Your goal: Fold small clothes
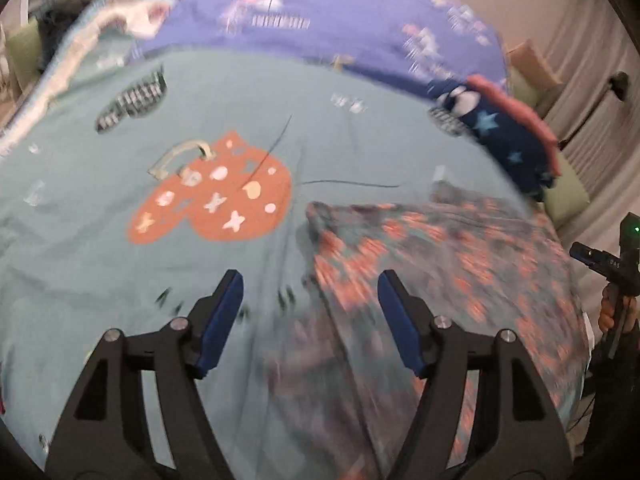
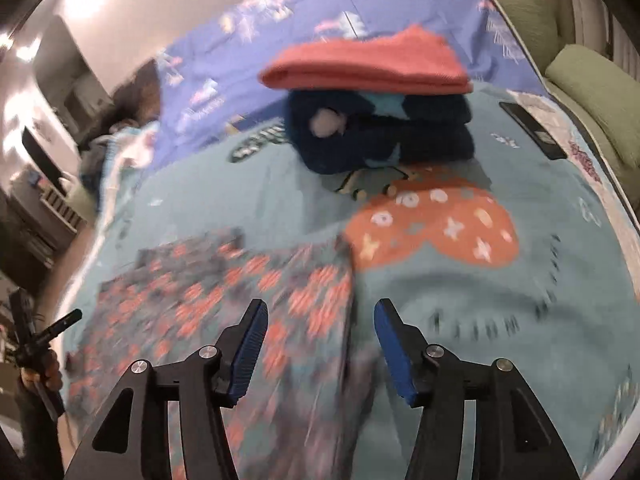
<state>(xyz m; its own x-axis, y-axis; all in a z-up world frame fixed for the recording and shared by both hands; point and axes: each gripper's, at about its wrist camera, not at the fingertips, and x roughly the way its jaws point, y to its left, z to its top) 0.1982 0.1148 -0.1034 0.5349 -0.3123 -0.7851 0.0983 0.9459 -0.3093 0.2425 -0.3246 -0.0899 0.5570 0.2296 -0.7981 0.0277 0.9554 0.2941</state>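
Garment (image 1: 440, 248): patterned cloth spread flat on the bed (image 1: 100, 280) for folding
Left claw (image 1: 310, 316): released, empty; above the garment's edge
Right claw (image 2: 320, 340): released, empty
Folded stack (image 2: 380, 120): set aside, well apart

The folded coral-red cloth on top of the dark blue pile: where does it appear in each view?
Left wrist view: folded coral-red cloth at the right edge, upper half, seen edge-on.
Right wrist view: top centre, lying flat on the dark blue pile.
Shared landmark: the orange heart print on the teal bedspread.
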